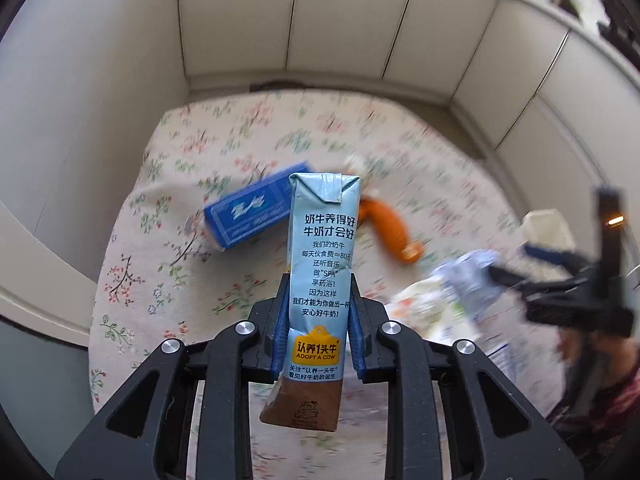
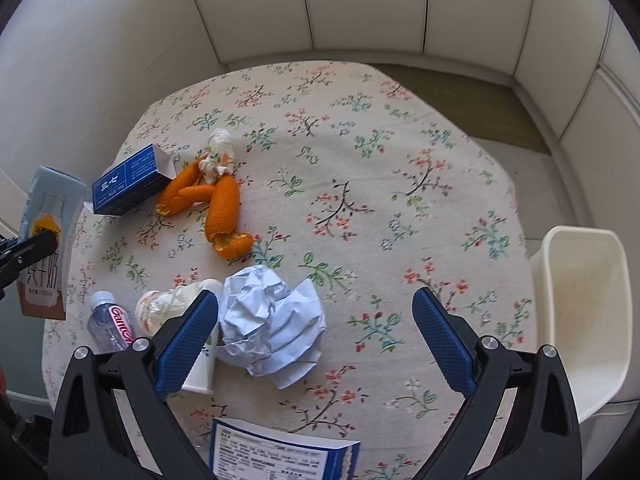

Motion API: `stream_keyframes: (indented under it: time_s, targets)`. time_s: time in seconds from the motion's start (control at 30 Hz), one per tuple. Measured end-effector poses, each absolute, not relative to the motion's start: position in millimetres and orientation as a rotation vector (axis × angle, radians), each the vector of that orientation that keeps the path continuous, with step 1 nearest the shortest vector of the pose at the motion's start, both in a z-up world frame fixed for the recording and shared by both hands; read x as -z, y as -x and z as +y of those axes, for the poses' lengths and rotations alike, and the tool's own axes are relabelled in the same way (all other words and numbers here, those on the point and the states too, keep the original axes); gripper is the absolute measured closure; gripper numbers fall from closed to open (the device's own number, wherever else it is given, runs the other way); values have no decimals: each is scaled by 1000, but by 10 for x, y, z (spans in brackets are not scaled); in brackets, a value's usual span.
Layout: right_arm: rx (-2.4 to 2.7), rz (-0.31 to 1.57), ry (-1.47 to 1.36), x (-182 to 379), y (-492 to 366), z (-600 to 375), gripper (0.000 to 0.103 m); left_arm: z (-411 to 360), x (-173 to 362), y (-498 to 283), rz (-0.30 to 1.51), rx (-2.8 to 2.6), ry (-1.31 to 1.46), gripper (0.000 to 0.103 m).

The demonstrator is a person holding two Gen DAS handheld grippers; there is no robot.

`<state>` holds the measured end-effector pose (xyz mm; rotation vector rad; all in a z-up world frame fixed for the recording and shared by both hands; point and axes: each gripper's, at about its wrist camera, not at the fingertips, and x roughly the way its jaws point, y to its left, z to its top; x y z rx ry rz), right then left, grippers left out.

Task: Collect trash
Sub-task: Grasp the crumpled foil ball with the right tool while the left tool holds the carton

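Note:
My left gripper [image 1: 318,284] is shut on a light blue milk carton [image 1: 322,264] and holds it upright above the floral table; the carton also shows at the left edge of the right wrist view [image 2: 46,236]. My right gripper [image 2: 316,314] is open over a crumpled blue-white paper [image 2: 272,320]. On the table lie orange peel [image 2: 220,204], a blue box [image 2: 130,180], a crumpled tissue [image 2: 218,148], a small plastic bottle [image 2: 110,320] and a white paper cup [image 2: 188,320]. A cream bin [image 2: 584,312] stands at the table's right edge.
The round table with a floral cloth [image 2: 360,152] is ringed by a white padded bench [image 2: 360,8]. A blue-and-white printed box [image 2: 280,456] lies at the near edge. The right gripper shows blurred in the left wrist view [image 1: 560,280].

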<state>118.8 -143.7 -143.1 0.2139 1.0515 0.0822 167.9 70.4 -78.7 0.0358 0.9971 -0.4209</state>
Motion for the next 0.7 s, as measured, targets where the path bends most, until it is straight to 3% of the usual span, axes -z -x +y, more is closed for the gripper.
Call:
stream_keyframes:
  time_s: [0.23, 0.3, 0.33, 0.37, 0.47, 0.5, 0.7]
  targets:
    - [-98, 1092, -309, 1559, -1256, -1414, 8, 573, 313, -1466, 866, 472, 68, 79]
    - [-110, 1095, -307, 1562, -1255, -1401, 13, 575, 292, -1489, 862, 476, 74, 79]
    - [-115, 1099, -302, 1563, -1250, -1388, 26, 566, 296, -1492, 865, 475, 74, 79]
    - [-115, 1106, -295, 1566, -1247, -1380, 47, 576, 313, -1505, 870, 473, 75, 79]
    - [-146, 1108, -329, 1575, -1255, -1409, 78, 590, 366, -1527, 888, 464, 79, 79]
    - [-141, 1102, -327, 1549, -1243, -1421, 83, 589, 372, -1521, 889, 459, 78, 79]
    - [-147, 1046, -311, 1421, -1180, -1404, 83, 578, 358, -1514, 873, 447, 80, 79]
